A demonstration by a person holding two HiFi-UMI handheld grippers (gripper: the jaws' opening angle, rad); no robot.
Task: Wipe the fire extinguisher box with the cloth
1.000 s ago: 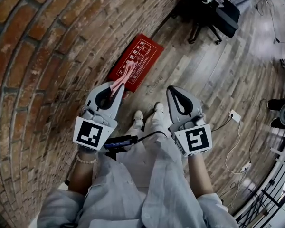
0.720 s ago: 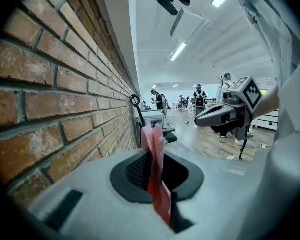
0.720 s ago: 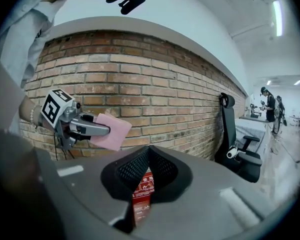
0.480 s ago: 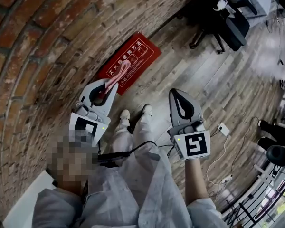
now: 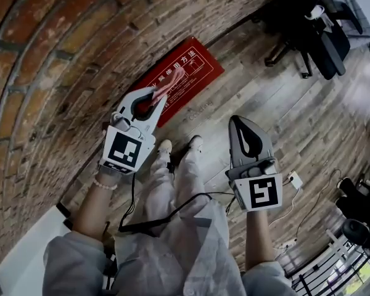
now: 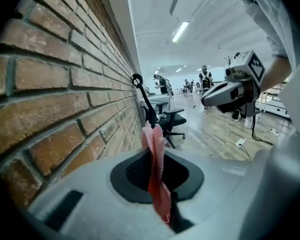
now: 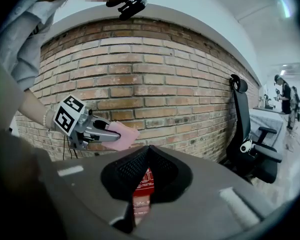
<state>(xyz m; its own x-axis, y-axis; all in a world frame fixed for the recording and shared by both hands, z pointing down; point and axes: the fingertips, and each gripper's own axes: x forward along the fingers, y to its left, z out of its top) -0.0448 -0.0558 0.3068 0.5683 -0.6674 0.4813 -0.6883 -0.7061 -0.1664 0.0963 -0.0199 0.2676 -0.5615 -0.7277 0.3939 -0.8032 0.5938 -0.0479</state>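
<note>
Holding pink cloth in our left gripper, jaws clamped on it, up beside the brick wall | our right gripper empty, jaws closed tip to tip | red fire extinguisher box flat on wooden floor at the wall's foot | cloth clear of box

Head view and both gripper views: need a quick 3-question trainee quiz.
1. True or false: the right gripper holds the cloth.
2. Where does the fire extinguisher box lie? A: on the office chair. B: on the floor at the foot of the brick wall. C: between the right gripper's jaws.
3. Fill in: the left gripper is shut on the ____.
Key: 1 false; 2 B; 3 cloth.
</note>
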